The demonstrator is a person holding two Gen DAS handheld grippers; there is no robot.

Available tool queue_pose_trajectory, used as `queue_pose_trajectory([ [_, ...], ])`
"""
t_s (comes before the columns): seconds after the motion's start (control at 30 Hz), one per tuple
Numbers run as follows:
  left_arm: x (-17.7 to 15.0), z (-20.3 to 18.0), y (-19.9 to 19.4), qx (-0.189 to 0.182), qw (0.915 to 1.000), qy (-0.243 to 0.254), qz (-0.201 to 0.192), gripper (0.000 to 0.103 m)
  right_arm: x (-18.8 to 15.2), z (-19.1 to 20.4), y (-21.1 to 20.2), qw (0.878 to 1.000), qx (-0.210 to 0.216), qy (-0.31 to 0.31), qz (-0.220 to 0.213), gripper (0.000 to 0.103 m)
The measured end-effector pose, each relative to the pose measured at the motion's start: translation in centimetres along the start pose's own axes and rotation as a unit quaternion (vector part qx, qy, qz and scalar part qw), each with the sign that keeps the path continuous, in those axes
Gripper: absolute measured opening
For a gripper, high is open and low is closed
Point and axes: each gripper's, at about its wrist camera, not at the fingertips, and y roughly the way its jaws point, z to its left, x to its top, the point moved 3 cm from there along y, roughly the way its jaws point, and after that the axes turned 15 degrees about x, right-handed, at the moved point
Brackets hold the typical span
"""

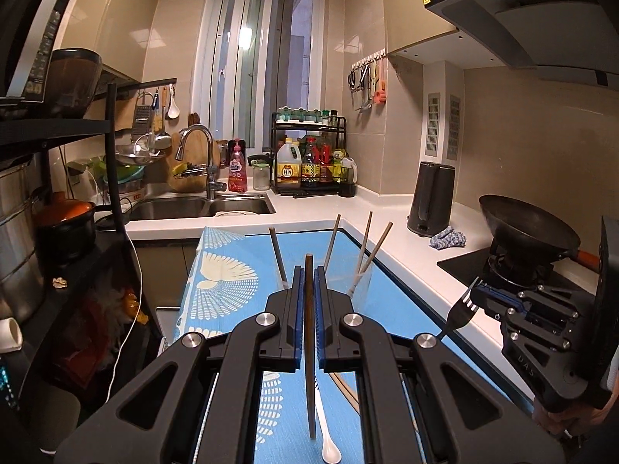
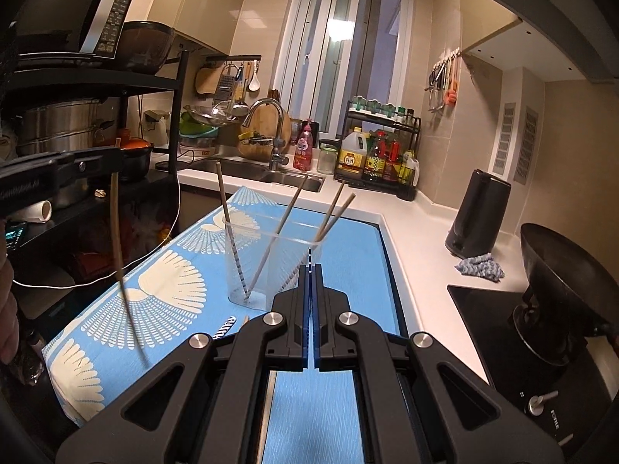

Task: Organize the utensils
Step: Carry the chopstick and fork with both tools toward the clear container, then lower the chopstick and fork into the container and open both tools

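Chopstick, dark slender wood, is pinched upright between the closed left gripper pads above the blue patterned cloth. Right gripper clamps a metal fork. Clear plastic cup holds four thin chopsticks nearby.

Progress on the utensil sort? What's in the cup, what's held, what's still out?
Done: four chopsticks stand in the clear cup.
In hand: the left gripper is shut on a brown chopstick; the right gripper is shut on a fork. Both hang above the mat, not yet at the cup.
Left: a white spoon and a striped utensil lie on the mat.
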Motion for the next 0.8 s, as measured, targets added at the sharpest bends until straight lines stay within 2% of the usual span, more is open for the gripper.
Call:
queue_pose_trajectory([
  [0.53,2.9,1.1,4.2,-0.028,0.9987,-0.014,0.039,0.005,4.5,-0.9,2.1,1.000,0.014,-0.020,0.006,0.001],
  [0.67,4.6,0.6,4.9,-0.037,0.9986,-0.014,0.035,0.005,6.6,-1.4,2.6,1.000,0.014,-0.028,-0.001,0.001],
  [0.8,7.7,0.0,5.5,-0.046,0.9988,-0.012,0.011,0.005,9.6,-1.9,3.2,0.999,0.008,-0.033,-0.022,0.001],
])
